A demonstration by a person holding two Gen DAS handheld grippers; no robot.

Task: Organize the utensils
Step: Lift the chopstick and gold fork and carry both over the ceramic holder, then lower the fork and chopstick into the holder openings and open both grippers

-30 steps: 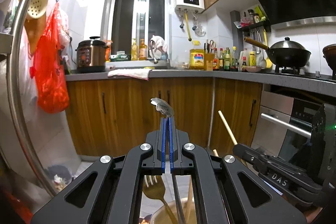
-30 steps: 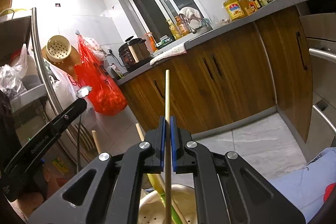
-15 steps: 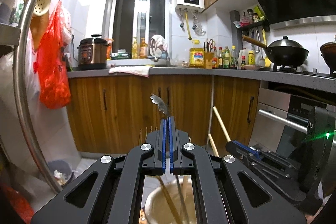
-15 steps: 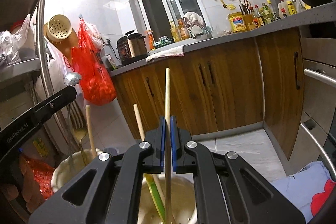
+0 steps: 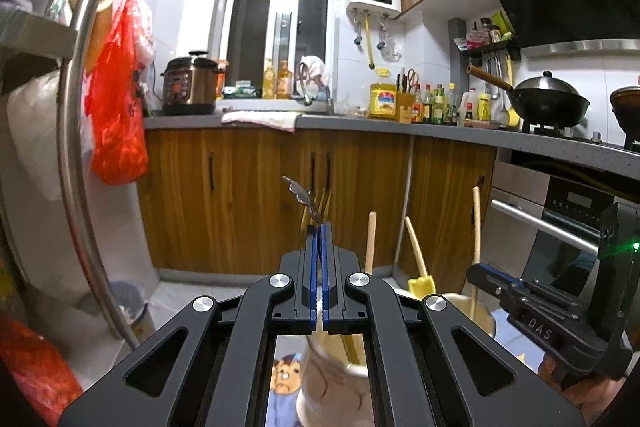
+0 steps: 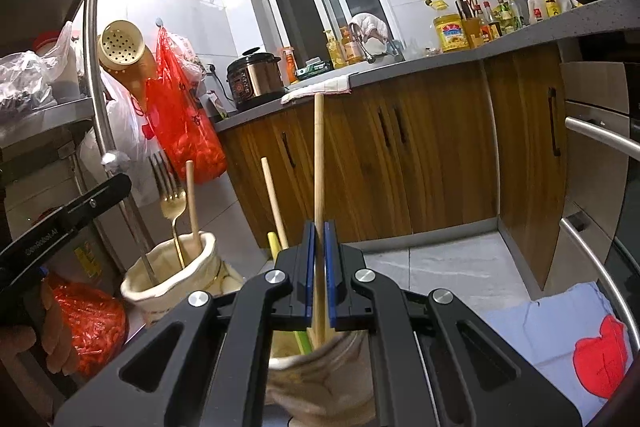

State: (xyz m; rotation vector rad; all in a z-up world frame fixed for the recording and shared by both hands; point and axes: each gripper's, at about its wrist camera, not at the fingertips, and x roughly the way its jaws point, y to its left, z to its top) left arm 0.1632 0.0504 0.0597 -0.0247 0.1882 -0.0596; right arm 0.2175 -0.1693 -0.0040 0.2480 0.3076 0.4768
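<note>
Home kitchen: wok (image 5: pixel 550 103), counter (image 5: pixel 360 123), cabinets (image 5: pixel 260 195).

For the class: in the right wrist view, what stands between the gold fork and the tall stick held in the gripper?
A shorter wooden stick, beyond the wooden handle beside the fork.

A cloth pot (image 6: pixel 176 279) is sitting left of a second cloth pot (image 6: pixel 320 383), which is lying directly below the right gripper (image 6: pixel 319 227), and a fork (image 6: pixel 173 203) and a wooden stick (image 6: pixel 193 203) are standing in the left one. A long wooden stick (image 6: pixel 319 163) is standing up between the right gripper's pads, reaching down into the second pot, with another stick (image 6: pixel 274 199) leaning just left of it. Behind both pots, cabinets (image 6: pixel 400 155) are running under a counter (image 6: pixel 440 57), and a cooker (image 6: pixel 256 75) is sitting on that counter's left end.
</note>
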